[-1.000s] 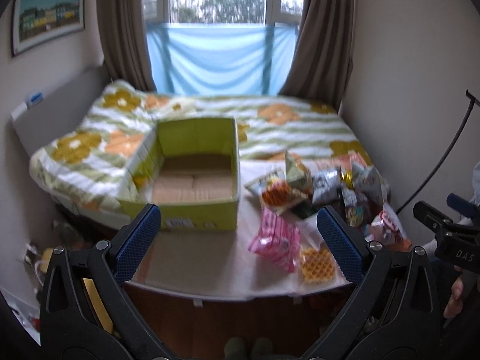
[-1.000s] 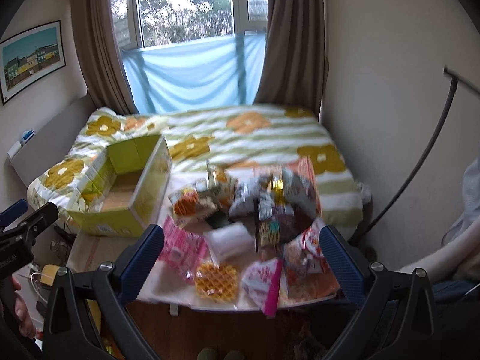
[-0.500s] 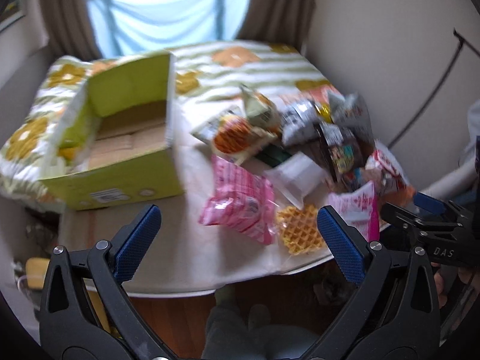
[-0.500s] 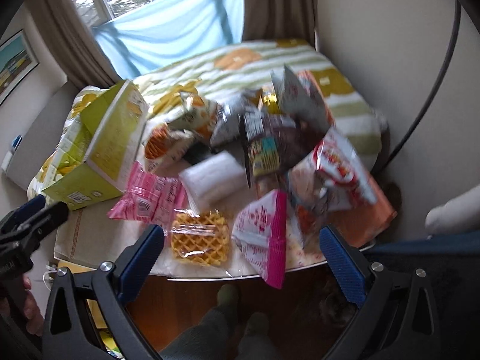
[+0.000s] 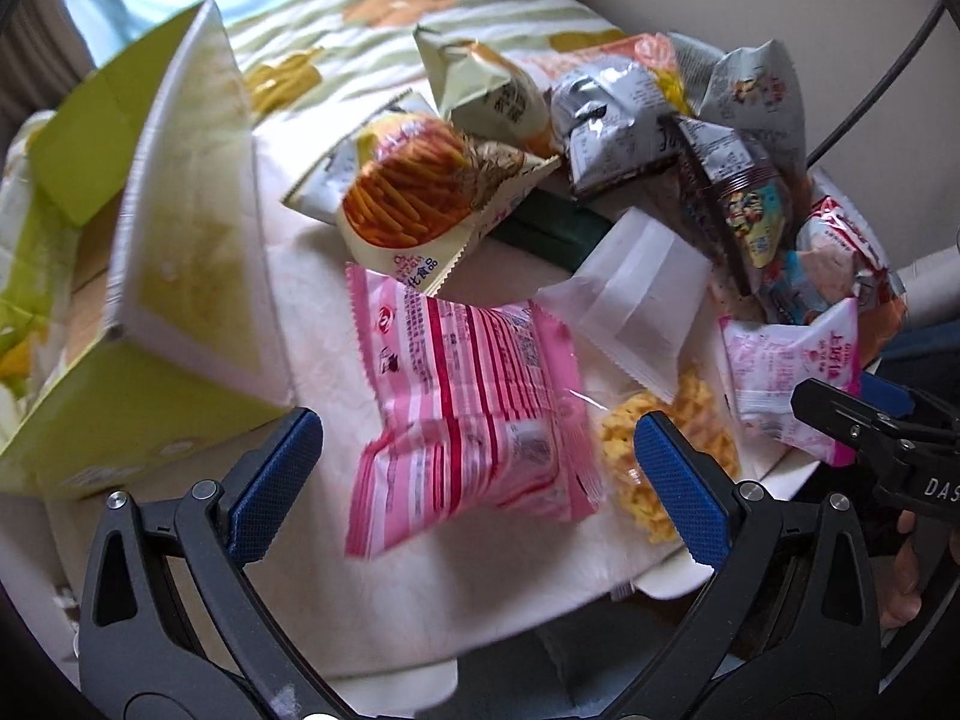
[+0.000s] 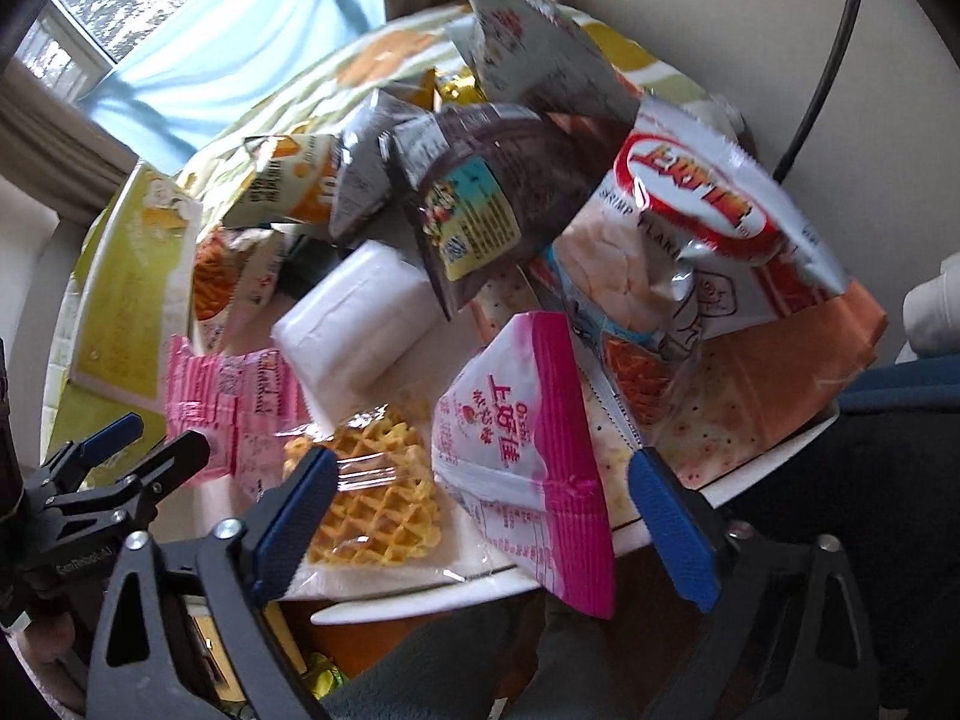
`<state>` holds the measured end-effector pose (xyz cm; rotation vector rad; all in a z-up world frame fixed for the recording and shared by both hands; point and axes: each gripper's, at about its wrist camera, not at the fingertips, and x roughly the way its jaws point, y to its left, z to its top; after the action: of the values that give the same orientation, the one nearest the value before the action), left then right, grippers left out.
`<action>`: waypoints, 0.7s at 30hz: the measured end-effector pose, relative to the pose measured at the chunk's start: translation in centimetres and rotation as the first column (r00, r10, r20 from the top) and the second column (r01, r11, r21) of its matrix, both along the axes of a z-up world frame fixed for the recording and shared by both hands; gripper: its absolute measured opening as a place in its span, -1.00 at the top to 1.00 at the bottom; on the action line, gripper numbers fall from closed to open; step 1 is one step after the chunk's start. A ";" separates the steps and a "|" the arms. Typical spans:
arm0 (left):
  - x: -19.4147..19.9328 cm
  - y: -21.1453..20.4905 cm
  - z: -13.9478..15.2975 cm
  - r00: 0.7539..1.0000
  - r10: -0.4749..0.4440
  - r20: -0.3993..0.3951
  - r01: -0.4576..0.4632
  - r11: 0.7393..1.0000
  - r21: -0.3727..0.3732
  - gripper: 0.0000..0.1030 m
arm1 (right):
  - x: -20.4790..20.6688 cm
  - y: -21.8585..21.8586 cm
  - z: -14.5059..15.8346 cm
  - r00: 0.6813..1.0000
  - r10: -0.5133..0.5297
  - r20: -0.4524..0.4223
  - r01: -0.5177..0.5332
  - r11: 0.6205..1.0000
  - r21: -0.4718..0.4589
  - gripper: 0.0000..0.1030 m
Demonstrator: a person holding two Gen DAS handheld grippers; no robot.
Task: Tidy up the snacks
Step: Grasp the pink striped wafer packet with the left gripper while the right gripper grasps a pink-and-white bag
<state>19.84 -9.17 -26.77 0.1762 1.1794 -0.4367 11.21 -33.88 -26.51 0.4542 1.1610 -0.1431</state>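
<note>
Left wrist view: I am holding my left gripper (image 5: 477, 474) low over the table (image 5: 420, 600), jaws spread wide and gripping nothing.
Between my left fingers: the striped pink packet (image 5: 474, 414) is lying flat on the cloth, filling much more of the view than a second ago, when the bed and window were showing beyond it.
Box: the green box (image 5: 138, 324) is sitting at the left, now crowding the edge of the frame and seen from its side wall, its open top mostly out of sight.
Snack pile: the orange-stick bag (image 5: 414, 192) is lying just behind the pink packet, with grey bags (image 5: 612, 114) and a white pouch (image 5: 636, 300) to its right.
Right wrist view: my right gripper (image 6: 480, 510) is hanging over the near table edge, jaws wide apart and empty.
Under my right fingers: the waffle (image 6: 378, 492) is lying by the left finger, and the pink-and-white bag (image 6: 528, 456) is leaning between the two pads, touching neither that I can tell.
Behind them: the shrimp bag (image 6: 684, 252) and a dark bag (image 6: 486, 204) are leaning against each other, looming far larger than half a second ago.
Change overall: both views are tilting downward and closing in on the snacks, with slight blur.
</note>
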 end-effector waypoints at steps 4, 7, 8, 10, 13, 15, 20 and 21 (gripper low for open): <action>1.3 -0.2 -1.5 0.999 -0.028 -0.046 0.028 1.000 0.008 -0.99 | 0.8 -0.2 -1.0 0.999 -0.031 -0.029 0.031 0.999 0.005 -0.65; 2.0 -0.1 -2.2 0.996 -0.038 -0.078 0.038 0.999 -0.006 -0.98 | 1.1 -0.4 -1.5 0.998 -0.043 -0.047 0.043 0.999 0.006 -0.53; 2.2 0.0 -2.4 0.995 -0.037 -0.088 0.037 0.999 -0.010 -0.95 | 1.2 -0.4 -1.7 0.997 -0.045 -0.056 0.046 0.999 0.008 -0.48; 2.7 0.2 -3.0 0.994 -0.037 -0.107 0.035 0.999 -0.017 -0.85 | 1.6 -0.3 -2.0 0.996 -0.054 -0.067 0.055 0.998 0.012 -0.46; 3.4 0.5 -3.7 0.991 -0.031 -0.132 0.028 0.999 -0.023 -0.73 | 1.8 -0.4 -2.2 0.995 -0.068 -0.071 0.069 0.997 0.017 -0.45; 3.7 0.7 -4.0 0.988 -0.031 -0.152 0.026 0.999 -0.039 -0.61 | 2.3 -0.3 -2.2 0.995 -0.068 -0.072 0.070 0.997 0.017 -0.44; 3.4 0.9 -4.3 0.983 -0.049 -0.174 0.036 0.996 -0.078 -0.30 | 3.7 0.2 -2.7 0.994 -0.071 -0.084 0.071 0.997 0.004 -0.32; 3.4 0.7 -4.2 0.984 -0.055 -0.170 0.042 0.996 -0.077 -0.23 | 3.7 0.2 -2.6 0.994 -0.072 -0.086 0.073 0.997 0.003 -0.30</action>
<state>23.22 -8.42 -30.97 0.1051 1.3283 -0.5457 14.86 -33.65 -29.13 0.5001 1.2303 -0.2242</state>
